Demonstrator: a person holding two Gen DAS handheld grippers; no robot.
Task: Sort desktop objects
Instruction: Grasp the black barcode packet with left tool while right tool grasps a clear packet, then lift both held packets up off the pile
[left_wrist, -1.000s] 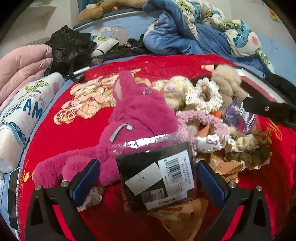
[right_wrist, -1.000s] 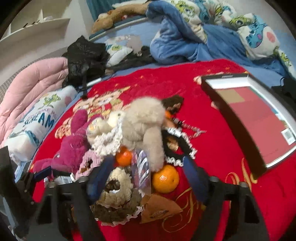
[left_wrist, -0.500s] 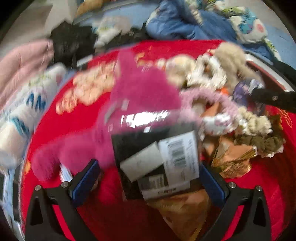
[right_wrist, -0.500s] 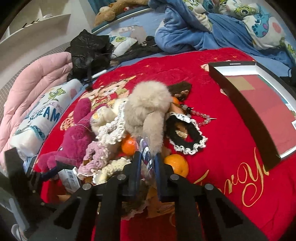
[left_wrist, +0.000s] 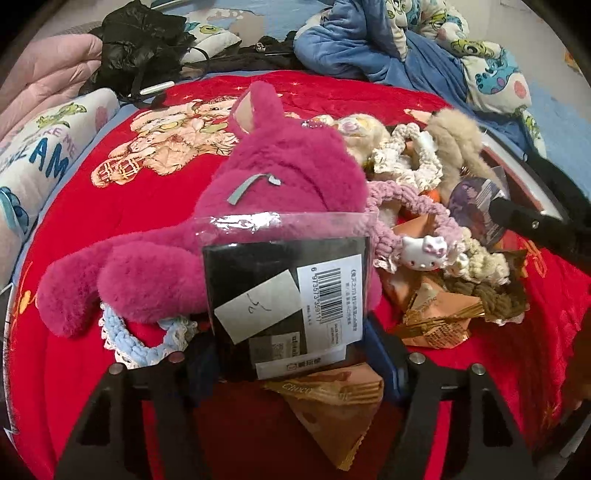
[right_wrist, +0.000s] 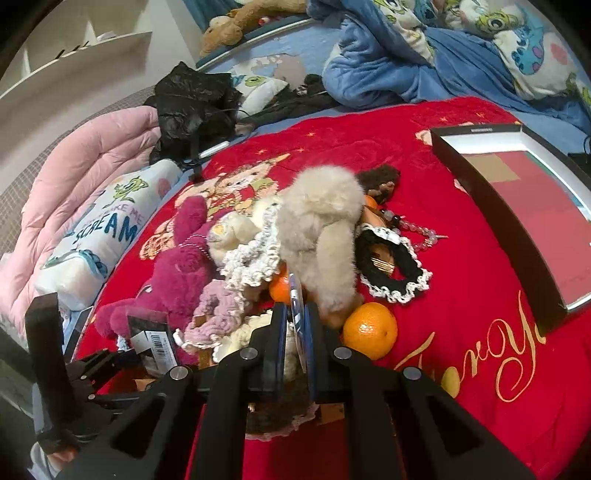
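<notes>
My left gripper is shut on a black packet in a clear sleeve with a barcode label, held in front of a magenta plush toy. The packet also shows in the right wrist view. My right gripper is shut on a thin purple photo card, edge-on between the pads; the card shows in the left wrist view. A heap of scrunchies, a beige fluffy toy and an orange lies on the red blanket.
A black open box with a red inside lies at the right. A black lace scrunchie and a bead string lie beside the heap. Gold snack wrappers lie near. Pillows, a pink quilt and blue bedding ring the blanket.
My right gripper has shut on the photo card and lifted slightly. My left gripper has closed from wide open onto the black packet.
</notes>
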